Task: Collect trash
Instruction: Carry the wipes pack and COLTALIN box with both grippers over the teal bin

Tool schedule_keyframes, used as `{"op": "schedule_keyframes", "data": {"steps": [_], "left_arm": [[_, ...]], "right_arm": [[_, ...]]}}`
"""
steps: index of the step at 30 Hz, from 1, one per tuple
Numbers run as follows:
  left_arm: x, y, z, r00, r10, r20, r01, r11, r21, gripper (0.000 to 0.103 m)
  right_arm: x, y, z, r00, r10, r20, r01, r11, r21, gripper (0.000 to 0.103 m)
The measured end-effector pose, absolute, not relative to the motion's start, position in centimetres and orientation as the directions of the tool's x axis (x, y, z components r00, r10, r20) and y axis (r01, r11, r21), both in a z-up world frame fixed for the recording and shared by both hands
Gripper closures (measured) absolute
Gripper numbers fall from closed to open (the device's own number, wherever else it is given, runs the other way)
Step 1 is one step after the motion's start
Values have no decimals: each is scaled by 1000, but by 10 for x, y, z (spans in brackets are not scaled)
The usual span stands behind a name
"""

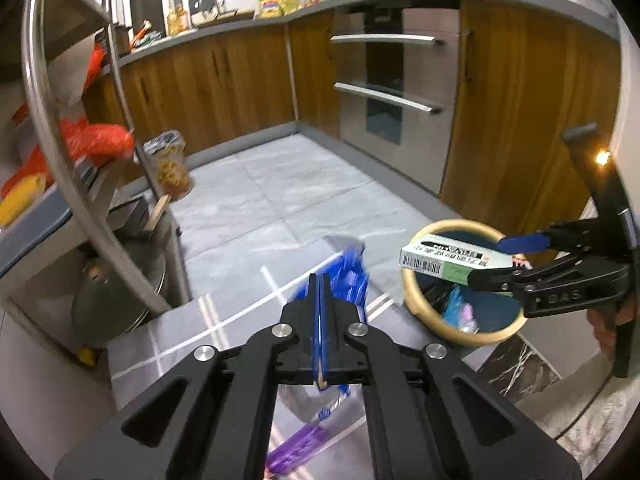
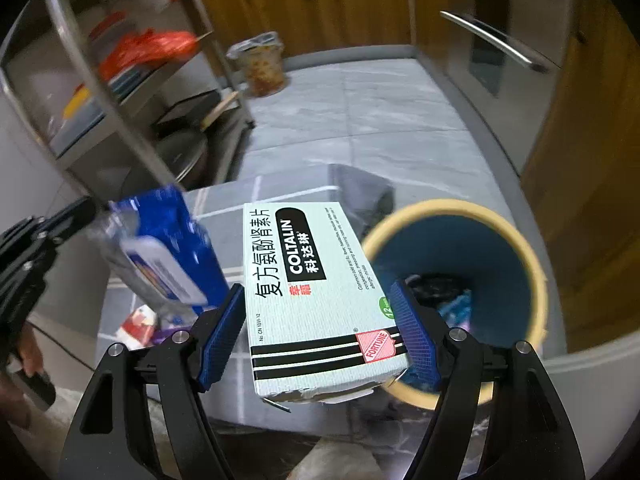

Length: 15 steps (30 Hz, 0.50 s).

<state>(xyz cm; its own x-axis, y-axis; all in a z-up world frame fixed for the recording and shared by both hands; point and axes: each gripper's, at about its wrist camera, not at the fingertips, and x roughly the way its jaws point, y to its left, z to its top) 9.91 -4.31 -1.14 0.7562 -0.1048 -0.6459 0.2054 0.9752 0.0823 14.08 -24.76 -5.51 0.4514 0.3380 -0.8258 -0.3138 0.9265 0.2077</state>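
The right gripper (image 2: 320, 332) fingers clamp a medicine box (image 2: 316, 292) at the bin's (image 1: 412, 280) nine o'clock rim for dropping; the left gripper (image 1: 320, 300), fingers together, pinches a blue wrapper (image 2: 168, 256).

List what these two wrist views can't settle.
- Bin contents: dark and blurred in the right wrist view; in the left wrist view the medicine box covers part of the opening.
- Blue wrapper: print smeared by motion blur in both views.
- Wrapper's lower end: hidden under the left gripper body.
- Rack shelf items: blurred.
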Motion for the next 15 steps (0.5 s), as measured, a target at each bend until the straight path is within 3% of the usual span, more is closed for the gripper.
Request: {"op": "schedule_keyframes", "data": {"steps": [5, 8, 15], "left_arm": [[110, -85, -17, 746, -76, -661, 256, 950, 181, 103], [120, -90, -28, 709, -101, -698, 264, 956, 130, 103], [132, -62, -46, 676, -20, -737, 170, 977, 130, 103]], "right_arm": [[147, -289, -66, 466, 271, -842, -234, 956, 178, 29], [150, -312, -73, 457, 274, -846, -186, 960, 211, 29], [154, -313, -78, 438, 314, -842, -192, 948, 254, 29]]}}
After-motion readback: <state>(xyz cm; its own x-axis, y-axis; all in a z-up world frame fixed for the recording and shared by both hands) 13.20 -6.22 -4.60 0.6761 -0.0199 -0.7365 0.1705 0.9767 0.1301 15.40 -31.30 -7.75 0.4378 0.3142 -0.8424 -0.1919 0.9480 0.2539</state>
